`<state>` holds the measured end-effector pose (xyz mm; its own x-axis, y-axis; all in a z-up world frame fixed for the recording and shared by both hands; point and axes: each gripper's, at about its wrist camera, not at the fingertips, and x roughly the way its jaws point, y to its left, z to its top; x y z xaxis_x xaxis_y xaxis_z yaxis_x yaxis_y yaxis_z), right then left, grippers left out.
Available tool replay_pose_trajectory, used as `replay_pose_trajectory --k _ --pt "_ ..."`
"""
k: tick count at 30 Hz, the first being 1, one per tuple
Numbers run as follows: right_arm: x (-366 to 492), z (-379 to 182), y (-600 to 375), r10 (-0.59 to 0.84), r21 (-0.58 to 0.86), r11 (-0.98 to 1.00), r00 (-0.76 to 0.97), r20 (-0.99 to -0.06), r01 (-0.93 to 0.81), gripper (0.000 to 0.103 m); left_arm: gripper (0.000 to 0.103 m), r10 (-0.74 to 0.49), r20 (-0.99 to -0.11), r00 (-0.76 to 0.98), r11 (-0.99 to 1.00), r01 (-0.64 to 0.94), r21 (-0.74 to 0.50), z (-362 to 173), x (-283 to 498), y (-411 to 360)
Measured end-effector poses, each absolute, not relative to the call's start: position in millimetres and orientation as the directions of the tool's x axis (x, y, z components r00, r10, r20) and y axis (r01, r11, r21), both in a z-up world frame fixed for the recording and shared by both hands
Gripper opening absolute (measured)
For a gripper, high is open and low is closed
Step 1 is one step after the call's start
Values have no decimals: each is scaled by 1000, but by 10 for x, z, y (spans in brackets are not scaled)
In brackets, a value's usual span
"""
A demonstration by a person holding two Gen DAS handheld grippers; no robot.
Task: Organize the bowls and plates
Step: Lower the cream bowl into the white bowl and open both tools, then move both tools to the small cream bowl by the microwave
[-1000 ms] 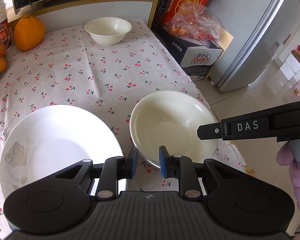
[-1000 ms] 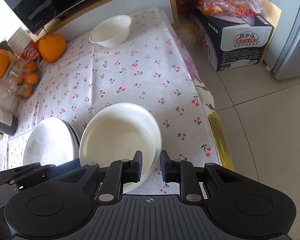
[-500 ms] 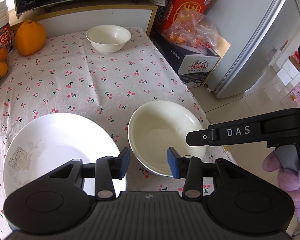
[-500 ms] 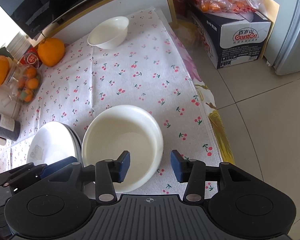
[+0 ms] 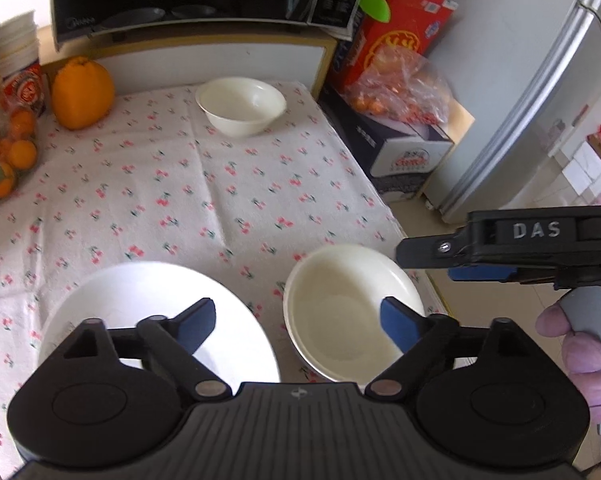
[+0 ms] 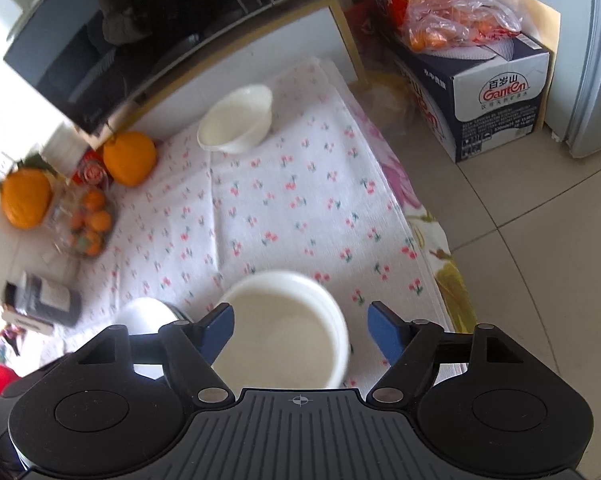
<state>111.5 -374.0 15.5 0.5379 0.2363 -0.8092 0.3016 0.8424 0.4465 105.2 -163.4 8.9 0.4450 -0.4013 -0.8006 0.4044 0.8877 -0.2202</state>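
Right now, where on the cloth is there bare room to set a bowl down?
The widest free patch is mid-cloth, between the far bowl, the big orange and the near dishes. The near edge is crowded: plate and near bowl sit close together, both open grippers over them. The left edge holds a fruit bag.

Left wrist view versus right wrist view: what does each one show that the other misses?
Only the left wrist view shows the right gripper from the side and the gloved hand holding it. Only the right wrist view shows the dark jar at the table's left edge and a second large orange. Both show the near cream bowl, the far small white bowl and the white plate.
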Motion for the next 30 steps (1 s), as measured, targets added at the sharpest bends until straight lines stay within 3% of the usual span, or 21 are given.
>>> replay_pose_trajectory --k 5,19,26,28,30 --pt "1315 200 -3850 297 525 792 554 -777 311 83 98 -377 -807 455 907 357 -222 155 1241 -1527" --pt "2262 231 -4068 447 698 671 613 -651 251 88 101 -311 -801 512 947 241 -213 251 2233 -1394" --pt "2737 -132 -4122 489 759 616 652 -579 212 89 100 -327 -764 556 945 217 -246 -22 2747 -1415" --pt "2809 -321 -4159 507 793 580 679 -530 186 89 99 -338 -758 557 941 214 -263 -139 2886 -1429" --pt "2924 -476 -4203 513 796 568 665 -542 210 89 92 -346 -755 557 938 208 -277 -240 3021 -1457"
